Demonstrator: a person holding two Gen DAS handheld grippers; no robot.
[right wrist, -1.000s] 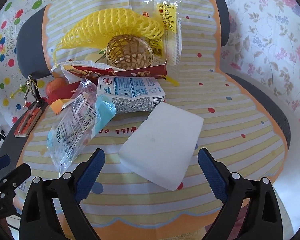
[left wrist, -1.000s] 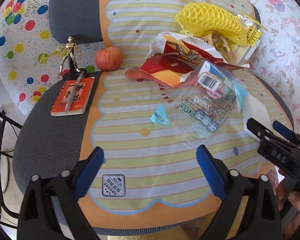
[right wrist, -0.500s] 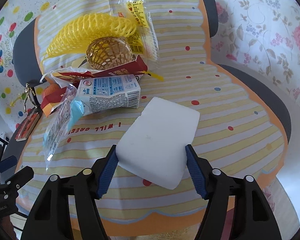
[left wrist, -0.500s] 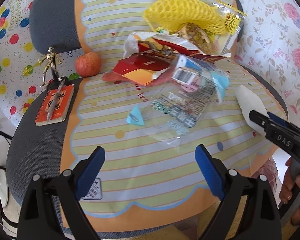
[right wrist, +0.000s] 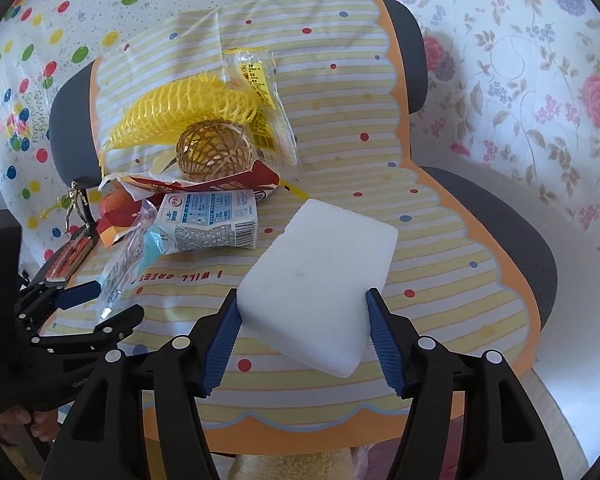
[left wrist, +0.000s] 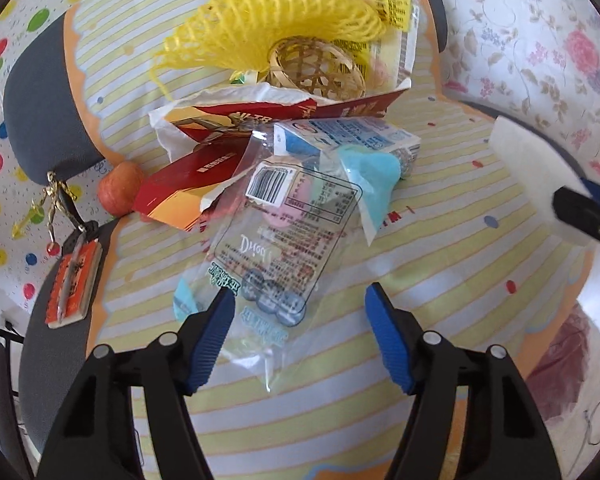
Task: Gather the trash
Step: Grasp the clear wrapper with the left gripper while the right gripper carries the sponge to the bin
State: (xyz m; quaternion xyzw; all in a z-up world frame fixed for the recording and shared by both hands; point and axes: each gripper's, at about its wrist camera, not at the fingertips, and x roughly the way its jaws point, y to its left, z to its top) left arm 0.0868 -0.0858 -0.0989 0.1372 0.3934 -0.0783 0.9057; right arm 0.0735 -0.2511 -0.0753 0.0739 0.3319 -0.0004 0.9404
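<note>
Right gripper [right wrist: 302,338] is clamped on the white foam block [right wrist: 320,276], both blue pads pressed to its sides, block tilted and off the striped mat [right wrist: 440,248]. Left gripper [left wrist: 300,336] has just been closing but grips nothing; its jaws straddle the near end of the clear wrapper [left wrist: 276,256], which lies flat on the mat, pads apart from it. Behind the wrapper sits the rest of the pile: milk carton [left wrist: 352,140], red packet [left wrist: 260,116], yellow foam net [left wrist: 276,24], wicker ball [left wrist: 316,64]. Apple [left wrist: 120,192] and notebook [left wrist: 74,284] lie to the left.
</note>
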